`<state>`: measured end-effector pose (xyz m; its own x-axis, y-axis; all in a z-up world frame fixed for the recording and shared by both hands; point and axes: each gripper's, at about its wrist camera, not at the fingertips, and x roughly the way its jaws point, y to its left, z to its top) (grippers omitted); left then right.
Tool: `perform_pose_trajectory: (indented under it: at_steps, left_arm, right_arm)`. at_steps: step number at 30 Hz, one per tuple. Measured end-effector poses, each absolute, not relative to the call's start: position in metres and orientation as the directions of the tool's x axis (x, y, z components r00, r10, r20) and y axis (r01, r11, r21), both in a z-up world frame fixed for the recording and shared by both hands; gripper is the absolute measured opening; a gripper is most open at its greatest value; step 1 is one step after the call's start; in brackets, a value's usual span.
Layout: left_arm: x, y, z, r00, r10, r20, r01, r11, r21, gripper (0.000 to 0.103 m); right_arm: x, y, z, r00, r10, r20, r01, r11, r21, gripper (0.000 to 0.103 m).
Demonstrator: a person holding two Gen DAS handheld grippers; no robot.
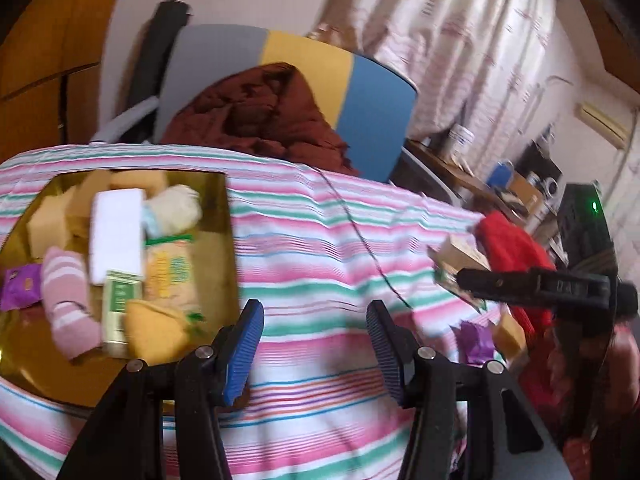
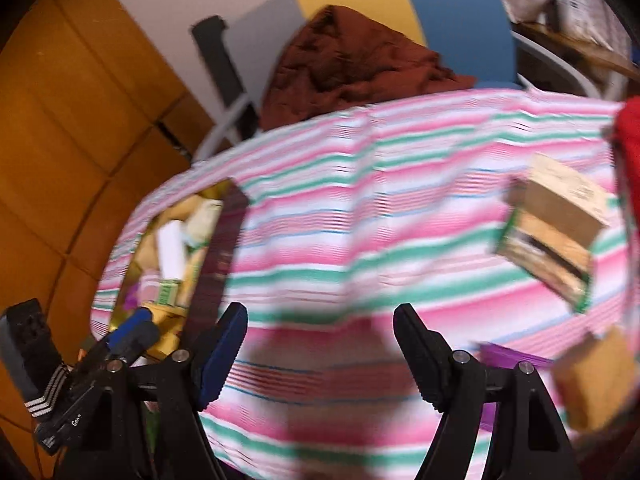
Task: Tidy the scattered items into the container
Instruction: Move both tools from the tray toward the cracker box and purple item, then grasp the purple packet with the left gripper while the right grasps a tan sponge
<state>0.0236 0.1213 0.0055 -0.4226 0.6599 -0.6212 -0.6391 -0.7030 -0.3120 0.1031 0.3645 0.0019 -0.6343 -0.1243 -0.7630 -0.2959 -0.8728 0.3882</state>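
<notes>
A gold container (image 1: pixel 224 240) sits on the striped cloth at the left, holding a pink striped sock (image 1: pixel 68 300), a white box (image 1: pixel 116 236), a green box, sponges and a purple packet. My left gripper (image 1: pixel 316 344) is open and empty just right of the container. My right gripper (image 2: pixel 320 352) is open and empty over the bare cloth. To its right lie a brown and green carton (image 2: pixel 556 228), a yellow sponge (image 2: pixel 596 380) and a purple packet (image 2: pixel 508 360). The container also shows in the right wrist view (image 2: pixel 220 240). The right gripper shows at the right in the left wrist view (image 1: pixel 472 282).
The table wears a pink, green and white striped cloth (image 1: pixel 340 240). A chair with a dark red garment (image 1: pixel 260 116) stands behind it. A red cloth (image 1: pixel 512 248) lies at the table's right edge. A thin dark cord (image 1: pixel 360 240) crosses the cloth. Shelves with clutter stand far right.
</notes>
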Motion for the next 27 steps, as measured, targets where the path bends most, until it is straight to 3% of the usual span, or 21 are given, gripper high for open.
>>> perform_pose_trajectory:
  at_steps: [3,5,12,17,22,23,24,27]
  left_arm:
    - [0.031,0.142,0.003,-0.372,0.679,-0.633,-0.677,-0.665,-0.315,0.054]
    - [0.037,0.154,0.001,-0.344,0.687,-0.641,-0.698,-0.643,-0.314,0.054]
    - [0.064,0.209,-0.003,-0.224,0.714,-0.663,-0.787,-0.534,-0.309,0.054]
    - [0.085,0.248,-0.007,-0.141,0.720,-0.680,-0.847,-0.444,-0.293,0.054]
    - [0.104,0.287,-0.013,-0.054,0.709,-0.703,-0.885,-0.361,-0.296,0.054]
    - [0.105,0.292,-0.015,-0.043,0.703,-0.710,-0.885,-0.356,-0.299,0.054]
    - [0.106,0.297,-0.018,-0.021,0.699,-0.715,-0.884,-0.348,-0.313,0.054]
    - [0.108,0.307,-0.026,0.006,0.687,-0.726,-0.879,-0.344,-0.332,0.054]
  right_arm:
    - [0.124,0.401,0.007,-0.622,-0.100,-0.777,-0.355,-0.848,0.394,0.090]
    - [0.133,0.420,0.008,-0.600,-0.079,-0.796,-0.397,-0.834,0.382,0.092]
    - [0.155,0.462,0.007,-0.417,0.120,-0.901,-0.458,-0.884,0.094,0.099]
    - [0.158,0.476,-0.023,-0.257,0.116,-0.960,-0.372,-0.928,-0.013,0.097]
    - [0.161,0.494,-0.048,-0.193,0.041,-0.980,-0.376,-0.926,0.036,0.096]
    - [0.160,0.494,-0.052,-0.185,0.035,-0.982,-0.377,-0.925,0.038,0.093]
    - [0.161,0.496,-0.055,-0.178,0.017,-0.984,-0.377,-0.925,0.052,0.082]
    - [0.161,0.496,-0.059,-0.158,0.024,-0.987,-0.358,-0.933,0.035,0.073]
